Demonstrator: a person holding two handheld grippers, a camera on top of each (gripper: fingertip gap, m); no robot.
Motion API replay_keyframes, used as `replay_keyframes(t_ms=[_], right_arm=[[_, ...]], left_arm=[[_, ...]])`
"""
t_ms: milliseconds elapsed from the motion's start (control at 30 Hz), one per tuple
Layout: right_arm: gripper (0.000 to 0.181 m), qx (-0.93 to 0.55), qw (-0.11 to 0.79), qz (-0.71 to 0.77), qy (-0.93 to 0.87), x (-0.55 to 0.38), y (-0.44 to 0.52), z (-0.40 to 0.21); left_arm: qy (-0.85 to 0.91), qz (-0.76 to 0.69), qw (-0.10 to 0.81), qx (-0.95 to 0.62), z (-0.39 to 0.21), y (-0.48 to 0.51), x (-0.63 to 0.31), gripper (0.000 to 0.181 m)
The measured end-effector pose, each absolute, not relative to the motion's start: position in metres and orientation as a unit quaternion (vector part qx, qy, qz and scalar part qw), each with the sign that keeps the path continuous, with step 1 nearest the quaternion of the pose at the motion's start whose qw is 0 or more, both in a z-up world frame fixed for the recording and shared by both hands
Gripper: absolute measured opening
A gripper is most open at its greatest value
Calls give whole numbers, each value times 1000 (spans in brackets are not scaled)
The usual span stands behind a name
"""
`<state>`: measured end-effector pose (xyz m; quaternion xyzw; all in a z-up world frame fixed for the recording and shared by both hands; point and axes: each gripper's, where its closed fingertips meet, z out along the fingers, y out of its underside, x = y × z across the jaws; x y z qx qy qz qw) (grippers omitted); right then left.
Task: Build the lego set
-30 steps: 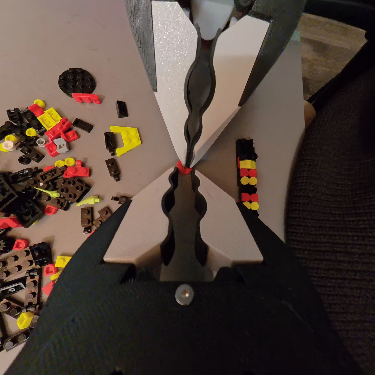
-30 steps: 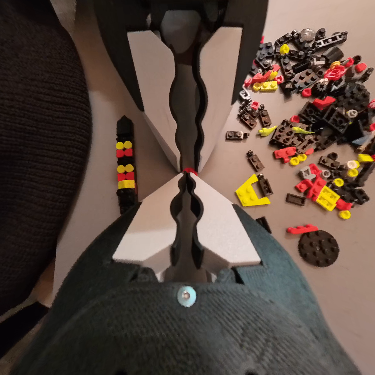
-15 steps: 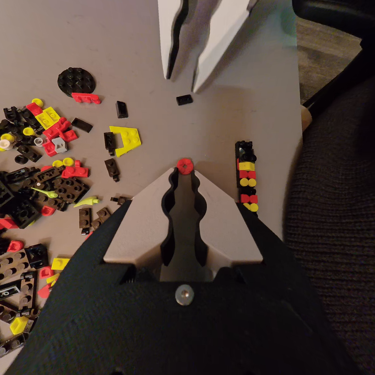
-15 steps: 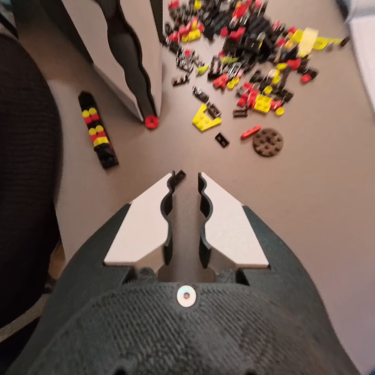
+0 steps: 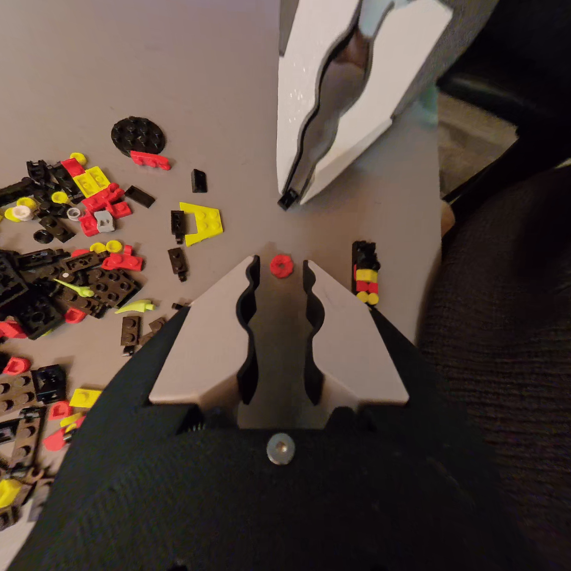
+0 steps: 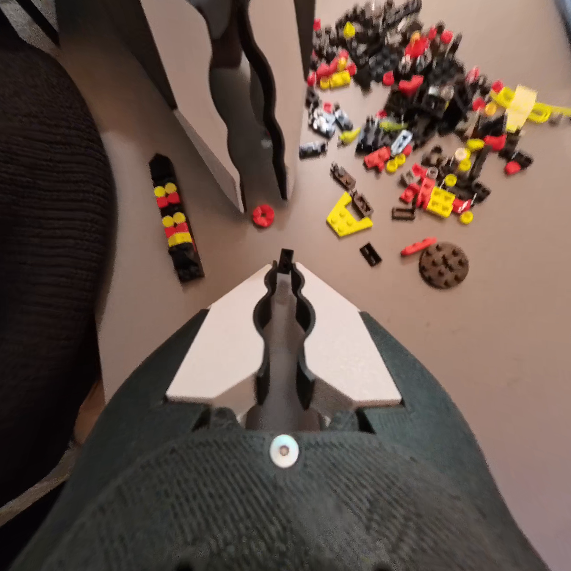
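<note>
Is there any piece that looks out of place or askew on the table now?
The small red round piece lies alone on the table, between the open left gripper jaws, apart from the loose pile. Nothing looks damaged.

table (image 5: 185,77) far side free | brick pile (image 5: 61,278) blocks left

A grey table (image 5: 191,71) bears loose bricks (image 5: 77,278), a red round piece (image 5: 280,266), a striped strip (image 5: 366,275)

The round piece (image 5: 280,266) lies on the table (image 5: 185,77) between the left gripper's (image 5: 280,262) fingertips. The loose pile (image 5: 61,278) lies left of them. The built strip (image 5: 365,275) lies right.
</note>
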<state>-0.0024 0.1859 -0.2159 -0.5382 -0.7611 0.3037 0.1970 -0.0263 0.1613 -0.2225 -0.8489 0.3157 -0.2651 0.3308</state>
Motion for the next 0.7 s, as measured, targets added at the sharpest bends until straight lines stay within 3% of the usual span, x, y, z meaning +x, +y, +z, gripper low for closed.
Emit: replay_keyframes(t_ms=[33,300,600,700], right_arm=[[8,-528,210,307,-763,-7,183,-211],[8,-453,324,299,-775,-26,173,-180],[8,-432,341,286,-784,-29,169,-180],[8,-428,343,282,-787,-29,169,-182]], left_arm=[[302,-286,334,-846,-217,162,-24,26],[199,-432,335,-813,-185,165,-21,27],[175,-456,334,-806,-181,168,-22,3],[182,-451,334,-808,-183,167,-22,3]])
